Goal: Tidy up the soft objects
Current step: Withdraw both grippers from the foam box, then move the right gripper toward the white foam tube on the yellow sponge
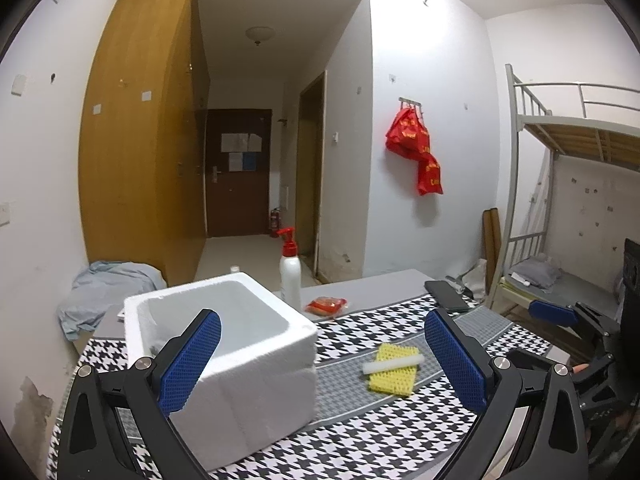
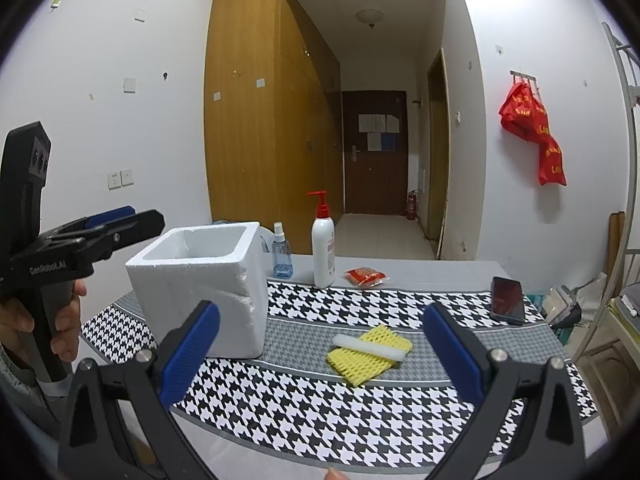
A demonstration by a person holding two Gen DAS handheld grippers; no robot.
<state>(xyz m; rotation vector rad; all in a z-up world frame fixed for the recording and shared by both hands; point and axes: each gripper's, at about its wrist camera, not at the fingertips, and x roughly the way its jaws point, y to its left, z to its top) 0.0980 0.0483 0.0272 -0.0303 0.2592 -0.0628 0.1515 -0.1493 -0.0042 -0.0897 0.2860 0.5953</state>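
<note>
Two claws, left claw (image 1: 322,360) and right claw (image 2: 320,352), gape wide, empty; white foam stick (image 2: 368,347) lies across yellow foam net (image 2: 366,360), right of styrofoam box (image 2: 200,280) on the counter (image 2: 420,270).

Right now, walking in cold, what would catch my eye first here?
Probably the white foam box standing open on the left of the houndstooth cloth, with the yellow mesh pad lying to its right and a white foam stick resting across it. Next, the red bags hanging on the far wall, then the two blue-padded grippers, left and right, both open and holding nothing.
</note>
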